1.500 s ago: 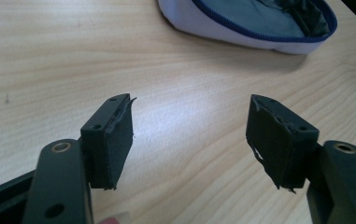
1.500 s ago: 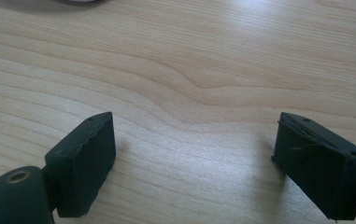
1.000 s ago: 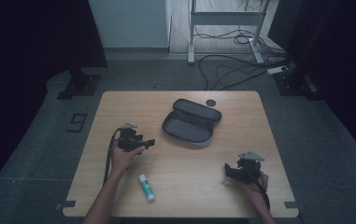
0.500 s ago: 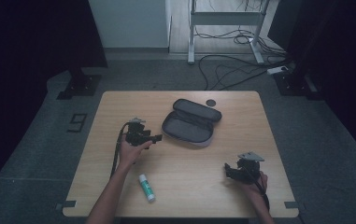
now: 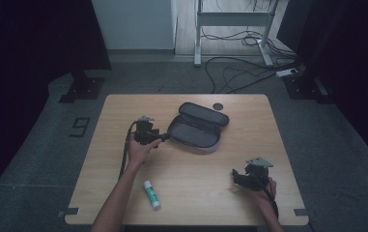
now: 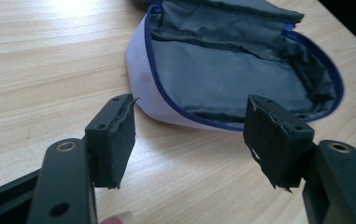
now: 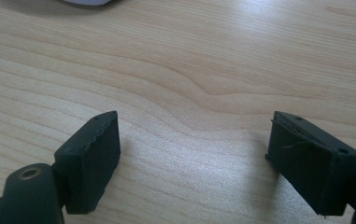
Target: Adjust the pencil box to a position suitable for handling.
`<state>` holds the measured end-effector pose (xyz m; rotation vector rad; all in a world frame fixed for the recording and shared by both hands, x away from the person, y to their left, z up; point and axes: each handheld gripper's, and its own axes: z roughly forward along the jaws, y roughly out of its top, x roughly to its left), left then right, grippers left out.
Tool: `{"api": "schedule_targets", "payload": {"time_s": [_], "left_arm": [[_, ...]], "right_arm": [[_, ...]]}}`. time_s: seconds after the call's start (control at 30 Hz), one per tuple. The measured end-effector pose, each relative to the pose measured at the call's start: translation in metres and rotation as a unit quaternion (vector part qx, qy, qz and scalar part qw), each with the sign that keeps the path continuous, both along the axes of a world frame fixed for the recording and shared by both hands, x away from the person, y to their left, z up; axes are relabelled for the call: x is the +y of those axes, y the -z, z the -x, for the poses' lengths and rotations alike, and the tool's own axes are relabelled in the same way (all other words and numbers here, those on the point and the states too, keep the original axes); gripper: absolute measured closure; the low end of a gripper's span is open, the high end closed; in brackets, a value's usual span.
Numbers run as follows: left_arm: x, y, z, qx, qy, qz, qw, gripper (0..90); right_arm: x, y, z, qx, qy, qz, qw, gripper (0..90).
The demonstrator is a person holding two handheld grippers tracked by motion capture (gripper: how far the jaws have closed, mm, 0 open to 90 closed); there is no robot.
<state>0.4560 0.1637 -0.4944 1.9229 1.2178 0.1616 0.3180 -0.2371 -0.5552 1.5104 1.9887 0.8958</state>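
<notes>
- High view: your left gripper [image 5: 161, 139] sits at the near-left end of the open pencil case [image 5: 196, 129]; the glue stick [image 5: 151, 194] lies well nearer you.
- Left gripper view: jaws apart, just been narrowing, nothing between them; the case [image 6: 231, 79] looks empty. Clamp only lining and it could drag.
- Right gripper view: jaws apart over bare table [image 7: 203, 70].

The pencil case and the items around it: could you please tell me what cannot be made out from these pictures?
- Pencil case: its far end is cut off by the top edge of the left gripper view; the pocket's contents are hidden behind its grey lining.
- Glue stick: its label is too small to read in the high view.
- Dark round thing: too small to identify in the high view.
</notes>
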Motion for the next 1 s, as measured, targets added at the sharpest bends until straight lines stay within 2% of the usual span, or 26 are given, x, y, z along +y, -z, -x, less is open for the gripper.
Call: {"api": "schedule_targets", "payload": {"time_s": [0.2,0.27,0.37,0.7,1.0], "left_arm": [[-0.01,0.005,-0.012,-0.001,-0.006,-0.014,0.9999,37.4],[-0.011,0.007,-0.013,-0.003,-0.008,-0.013,0.9999,40.0],[-0.014,0.016,-0.019,0.005,-0.013,-0.007,0.9999,44.2],[-0.017,0.03,-0.028,0.01,-0.03,-0.015,0.9994,45.2],[-0.019,0.032,-0.03,0.008,-0.038,-0.015,0.9991,43.5]], "right_arm": [[0.0,0.0,0.0,0.0,0.0,0.0,1.0,16.4],[0.0,0.0,0.0,0.0,0.0,0.0,1.0,16.5],[0.0,0.0,0.0,0.0,0.0,0.0,1.0,16.6],[0.0,0.0,0.0,-0.001,0.001,0.0,1.0,17.0],[0.0,0.0,0.001,-0.001,0.004,0.0,1.0,17.5]]}}
